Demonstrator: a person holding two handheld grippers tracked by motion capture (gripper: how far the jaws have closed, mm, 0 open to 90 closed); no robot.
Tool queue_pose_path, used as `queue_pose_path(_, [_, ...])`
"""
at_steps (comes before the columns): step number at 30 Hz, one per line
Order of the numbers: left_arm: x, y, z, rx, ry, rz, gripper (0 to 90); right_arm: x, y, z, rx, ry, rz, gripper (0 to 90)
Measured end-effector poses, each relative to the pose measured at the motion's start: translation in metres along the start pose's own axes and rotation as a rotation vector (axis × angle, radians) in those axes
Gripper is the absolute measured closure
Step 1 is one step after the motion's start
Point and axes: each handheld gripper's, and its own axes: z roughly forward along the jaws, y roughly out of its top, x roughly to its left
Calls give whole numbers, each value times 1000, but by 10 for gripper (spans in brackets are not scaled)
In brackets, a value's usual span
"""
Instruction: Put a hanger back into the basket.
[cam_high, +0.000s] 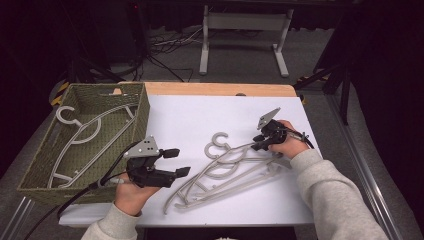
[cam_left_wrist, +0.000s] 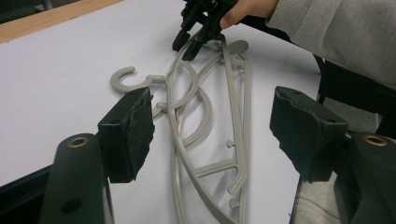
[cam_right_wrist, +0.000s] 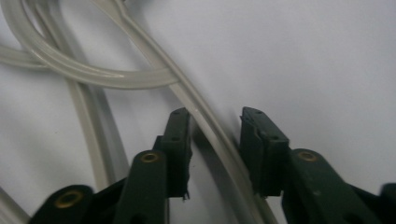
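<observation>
Near left: left gripper (cam_high: 178, 162) held above the white table (cam_high: 190, 120), jaws apart, nothing between. Centre: grey hangers (cam_high: 225, 172) stacked flat. Right: right gripper (cam_high: 259, 142) straddling a hanger arm (cam_right_wrist: 205, 126), pads (cam_right_wrist: 180, 140) narrowly apart, not visibly pressing. Far left: basket (cam_high: 142, 120) holding more hangers (cam_high: 85, 137).

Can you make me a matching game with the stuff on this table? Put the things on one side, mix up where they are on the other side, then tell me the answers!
Things:
1. hanger in the basket
2. pile of hangers
3. left gripper
4. right gripper

Places or states:
A. jaws on either side of one hanger's arm
B. lying on the white table top, hooks pointing away from the person
C. held above the table, jaws wide apart, nothing between them
D. lying inside the woven green basket

Pairs: 1-D, 2-B, 3-C, 4-A
</observation>
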Motion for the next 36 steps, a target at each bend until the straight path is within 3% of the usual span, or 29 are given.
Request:
queue_pose_path(9, [2,1,3,0,-15,-10,312,5,0,-6,34,35,-126,808])
queue_pose_path(13, [3,2,3,-7,-25,-12,314,8,-2,-12,27,34,-138,823])
queue_pose_path(25, [8,9,3,4,-51,-20,316,30,2,-49,-81,-67,-253,828])
queue_pose_path(29, [8,10,-1,4,-46,-17,313,48,7,-67,-121,-128,-327,828])
queue_pose_path(35, [6,14,-3,14,-39,-13,307,68,10,-86,-173,-179,-386,828])
queue_pose_path(36, [3,17,-1,29,-26,8,307,68,10,-86,-173,-179,-386,828])
